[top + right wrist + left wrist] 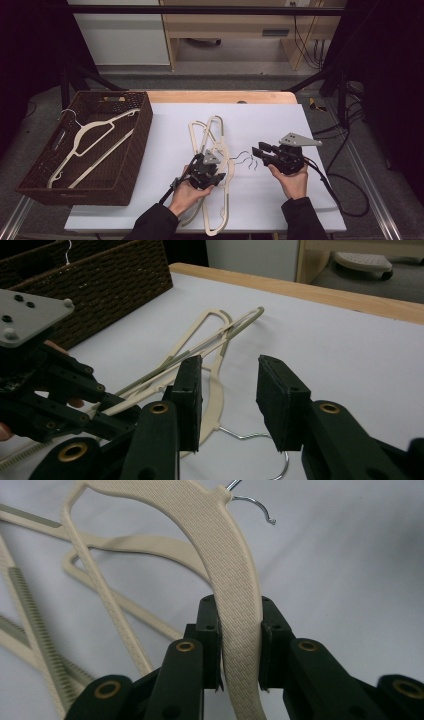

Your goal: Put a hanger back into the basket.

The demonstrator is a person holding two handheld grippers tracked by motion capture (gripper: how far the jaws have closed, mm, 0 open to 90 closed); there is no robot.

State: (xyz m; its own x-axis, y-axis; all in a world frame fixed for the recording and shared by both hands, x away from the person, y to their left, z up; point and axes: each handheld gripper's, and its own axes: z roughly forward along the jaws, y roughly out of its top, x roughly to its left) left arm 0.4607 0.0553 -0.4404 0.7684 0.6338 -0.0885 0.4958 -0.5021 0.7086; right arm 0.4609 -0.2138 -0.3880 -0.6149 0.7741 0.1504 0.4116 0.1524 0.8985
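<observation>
White tabletop (280, 125): my left gripper (240, 645) clamps the cream hanger (235, 580) across its shoulder; my right gripper (227, 400), jaws apart, faces its hook (260, 440).

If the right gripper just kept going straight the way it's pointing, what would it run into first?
Probably the beige hangers lying on the white table just past the open right gripper; beyond them sits the wicker basket. Depth is hard to judge.

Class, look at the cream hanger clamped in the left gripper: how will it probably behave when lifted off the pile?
The cream hanger looks like thin, rigid plastic, so probably stiff and light. Its textured arm, pinched by the left gripper, should resist slipping. Held off-centre, it may swing, and its wire hook could snag the other hangers.
</observation>
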